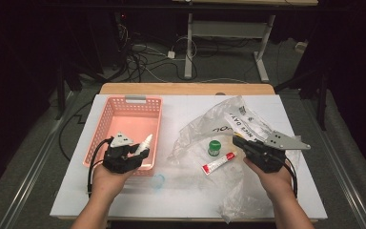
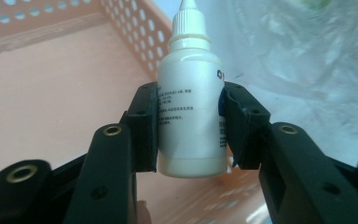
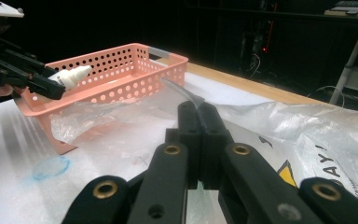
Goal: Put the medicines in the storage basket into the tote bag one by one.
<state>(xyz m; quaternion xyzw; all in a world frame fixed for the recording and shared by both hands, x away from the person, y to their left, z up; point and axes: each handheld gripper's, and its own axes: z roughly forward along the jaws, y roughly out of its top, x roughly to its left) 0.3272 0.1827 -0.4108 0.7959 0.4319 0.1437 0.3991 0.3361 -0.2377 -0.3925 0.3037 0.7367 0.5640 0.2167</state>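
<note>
I read "DAY" in black on the clear plastic bag [image 3: 307, 140]; the small print on the white dropper bottle [image 2: 192, 107] is too fine for me to make out. My left gripper [image 1: 140, 151] clamps that bottle by its sides, over the near right corner of the pink basket [image 1: 106, 121]. My right gripper [image 3: 199, 122] is closed, seemingly pinching the bag's edge. Bare table [image 1: 124, 195] lies nearest me.

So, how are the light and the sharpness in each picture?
High view: table lit brightly, surroundings dark, detail soft. Left gripper view: white bottle sharp with glare on its shoulder, plastic bag blurred. Right gripper view: dark background, pink basket slightly soft.
</note>
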